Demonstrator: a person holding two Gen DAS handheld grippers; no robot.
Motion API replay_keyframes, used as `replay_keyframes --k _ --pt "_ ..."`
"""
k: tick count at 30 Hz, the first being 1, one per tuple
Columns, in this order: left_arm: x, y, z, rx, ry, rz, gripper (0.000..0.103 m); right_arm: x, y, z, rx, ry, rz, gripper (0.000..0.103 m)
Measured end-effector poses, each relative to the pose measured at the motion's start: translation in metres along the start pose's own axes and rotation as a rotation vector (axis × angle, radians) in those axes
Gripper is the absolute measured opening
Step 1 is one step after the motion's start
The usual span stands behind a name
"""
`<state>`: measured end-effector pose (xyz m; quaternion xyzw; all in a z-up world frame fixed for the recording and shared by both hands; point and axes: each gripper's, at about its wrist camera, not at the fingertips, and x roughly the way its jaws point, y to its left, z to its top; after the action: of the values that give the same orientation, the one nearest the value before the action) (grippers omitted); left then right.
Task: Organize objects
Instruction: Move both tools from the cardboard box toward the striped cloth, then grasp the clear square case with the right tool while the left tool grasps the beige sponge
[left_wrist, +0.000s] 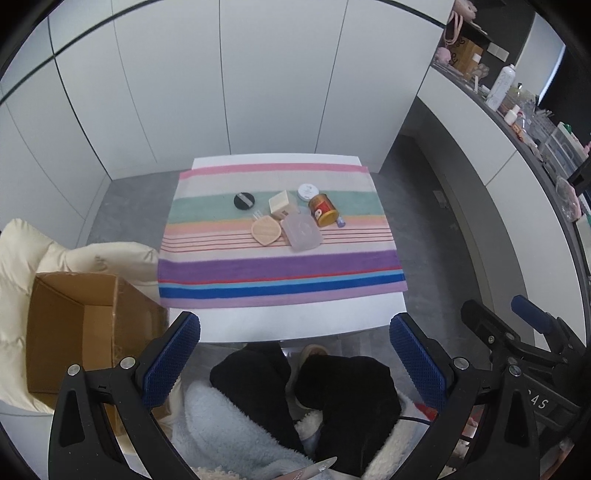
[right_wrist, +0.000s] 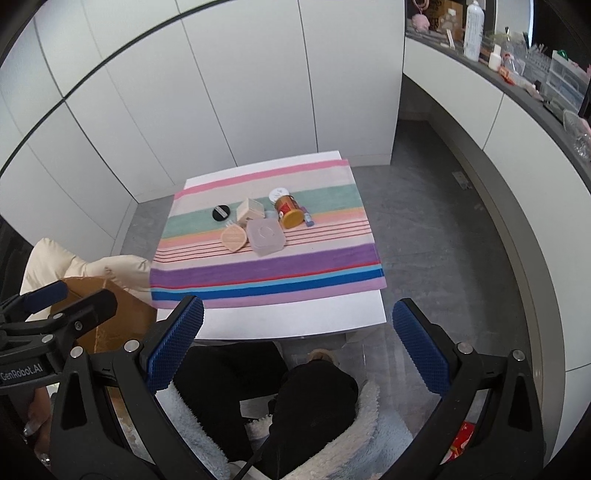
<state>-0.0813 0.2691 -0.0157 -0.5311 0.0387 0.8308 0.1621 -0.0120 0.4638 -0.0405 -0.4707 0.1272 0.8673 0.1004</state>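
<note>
A seated person in black trousers and a fleecy robe holds two handheld grippers above the near edge of a small white table (left_wrist: 295, 325), both well back from the work. The left gripper (left_wrist: 295, 354) has its blue-padded fingers spread wide with nothing between them; the right gripper (right_wrist: 297, 347) is likewise wide open and empty. The things to be organized lie clustered mid-table on a striped towel (left_wrist: 280, 266): a black round compact (left_wrist: 244, 201), a cream box (left_wrist: 283, 202), a white-lidded jar (left_wrist: 308, 191), a red and gold can (left_wrist: 323, 209) on its side, a small purple tube (left_wrist: 340, 222) just beside the can, a peach teardrop puff (left_wrist: 264, 230) and a frosted plastic case (left_wrist: 301, 232) nearest the person, partly overlapping its neighbours. An open cardboard box (left_wrist: 92, 325) stands off the table to the person's left, resting against a cream padded coat (left_wrist: 22, 251); as far as can be seen it is empty. By all appearances no item has yet been picked up, so the first reach is the step in hand. The next move likely calls for bringing one gripper forward and down over an outlying piece, such as the compact, and closing on it without disturbing the crowded pile.
</note>
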Motion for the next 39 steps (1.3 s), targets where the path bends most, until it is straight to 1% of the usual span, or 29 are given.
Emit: replay_keyframes --k 5,8,10,13,14,16,18,19,20,23,25,26,27,29,30,31,32,33,35,37,39 --pt "0.030 0.016 0.013 -0.036 0.009 -0.038 0.103 0.026 -0.002 0.008 0.008 0.035 -0.008 0.103" --pt "0.051 0.027 0.020 -0.051 0.009 -0.048 0.103 0.042 -0.004 0.012 0.027 0.038 -0.015 0.103" --pt "0.066 0.034 0.024 -0.057 -0.009 -0.039 0.103 0.053 -0.007 0.015 0.037 0.008 -0.028 0.103" --pt "0.092 0.044 0.030 -0.055 -0.045 -0.018 0.103 0.075 -0.011 0.017 0.023 -0.069 -0.026 0.103" --pt "0.102 0.046 0.032 -0.044 -0.054 -0.021 0.103 0.086 -0.013 0.018 0.014 -0.091 -0.032 0.103" --pt "0.128 0.054 0.036 -0.036 -0.051 -0.027 0.103 0.109 -0.014 0.022 0.007 -0.092 -0.056 0.103" --pt "0.155 0.062 0.041 -0.042 -0.030 -0.026 0.103 0.136 -0.015 0.027 0.012 -0.068 -0.029 0.103" --pt "0.171 0.068 0.044 -0.052 -0.017 -0.025 0.103 0.152 -0.016 0.030 0.023 -0.040 -0.004 0.103" --pt "0.185 0.073 0.046 -0.066 -0.006 -0.027 0.103 0.171 -0.015 0.033 0.037 -0.004 0.036 0.103" --pt "0.230 0.088 0.054 -0.118 0.029 -0.057 0.103 0.215 -0.007 0.038 0.052 0.015 0.133 0.103" --pt "0.259 0.096 0.060 -0.142 0.049 -0.071 0.103 0.246 0.003 0.040 0.036 0.031 0.164 0.103" --pt "0.271 0.098 0.063 -0.149 0.051 -0.070 0.103 0.267 0.010 0.043 0.019 0.042 0.185 0.103" --pt "0.283 0.101 0.065 -0.154 0.052 -0.067 0.103 0.279 0.014 0.045 0.010 0.046 0.197 0.103" --pt "0.308 0.107 0.068 -0.171 0.062 -0.060 0.103 0.317 0.022 0.049 -0.008 0.066 0.255 0.103" --pt "0.319 0.111 0.068 -0.182 0.071 -0.065 0.103 0.328 0.023 0.051 -0.009 0.079 0.274 0.103" --pt "0.332 0.115 0.067 -0.200 0.089 -0.074 0.103 0.345 0.024 0.053 -0.011 0.101 0.297 0.103" --pt "0.338 0.117 0.065 -0.209 0.100 -0.081 0.103 0.365 0.026 0.055 -0.016 0.128 0.325 0.103" --pt "0.347 0.120 0.063 -0.220 0.112 -0.089 0.103 0.379 0.028 0.054 -0.025 0.149 0.341 0.103" --pt "0.361 0.124 0.056 -0.235 0.127 -0.101 0.103 0.406 0.032 0.054 -0.044 0.197 0.331 0.103" --pt "0.370 0.122 0.050 -0.233 0.143 -0.110 0.103 0.427 0.037 0.051 -0.057 0.232 0.328 0.101" --pt "0.378 0.119 0.047 -0.225 0.157 -0.110 0.103 0.439 0.042 0.051 -0.066 0.250 0.337 0.099"
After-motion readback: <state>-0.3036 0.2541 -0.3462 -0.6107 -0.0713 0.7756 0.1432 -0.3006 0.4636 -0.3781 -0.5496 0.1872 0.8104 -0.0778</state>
